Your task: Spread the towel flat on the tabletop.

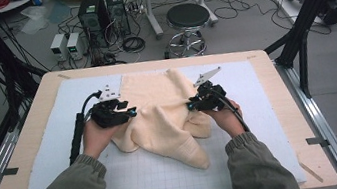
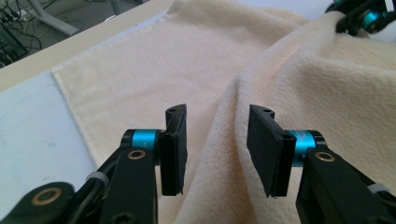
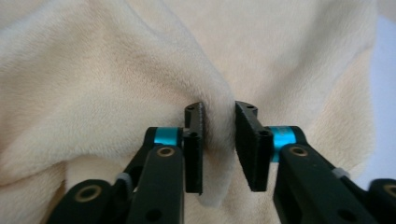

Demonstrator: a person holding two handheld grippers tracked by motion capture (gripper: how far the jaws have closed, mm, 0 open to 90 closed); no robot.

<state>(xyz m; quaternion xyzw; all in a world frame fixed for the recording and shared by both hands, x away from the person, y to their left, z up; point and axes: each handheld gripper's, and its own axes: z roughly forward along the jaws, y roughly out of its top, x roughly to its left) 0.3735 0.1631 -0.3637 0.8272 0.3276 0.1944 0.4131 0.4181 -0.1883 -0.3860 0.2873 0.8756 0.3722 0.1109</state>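
A cream fleece cloth (image 1: 159, 111) lies crumpled on the pale gridded mat (image 1: 158, 172), bunched into ridges in the middle. My left gripper (image 1: 134, 112) is at the cloth's left edge. In the left gripper view its jaws (image 2: 217, 149) stand apart over a raised fold (image 2: 224, 177), and the pads do not press on it. My right gripper (image 1: 189, 105) is at the cloth's right side. In the right gripper view its jaws (image 3: 219, 140) straddle a narrow ridge of cloth (image 3: 217, 186) with a small gap on each side. The right gripper (image 2: 362, 16) also shows far off in the left gripper view.
The mat covers most of a light wooden table (image 1: 27, 146). Beyond the far edge the floor holds a black stool (image 1: 188, 18), computer towers (image 1: 93, 12) and loose cables. Black frame posts (image 1: 306, 13) rise at the right.
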